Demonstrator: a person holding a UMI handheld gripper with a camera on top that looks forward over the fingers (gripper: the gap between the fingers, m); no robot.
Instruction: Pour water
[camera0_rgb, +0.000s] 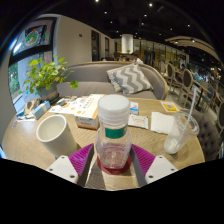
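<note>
A clear plastic bottle (112, 135) with a white cap and a green label band stands upright between my fingers. My gripper (112, 162) is shut on its lower part, with the magenta pads (82, 158) pressing on both sides. The bottle's base looks dark red, and I cannot tell whether it rests on the wooden table (25, 148). A white mug (55, 133) stands to the left of the bottle, just ahead of the left finger. A clear glass (186, 127) stands to the right, beyond the right finger.
Books and papers (80, 108) lie on the table behind the bottle. A potted plant (45, 75) stands at the far left. A small white object (172, 146) lies near the glass. A sofa with a striped cushion (128, 78) stands beyond the table.
</note>
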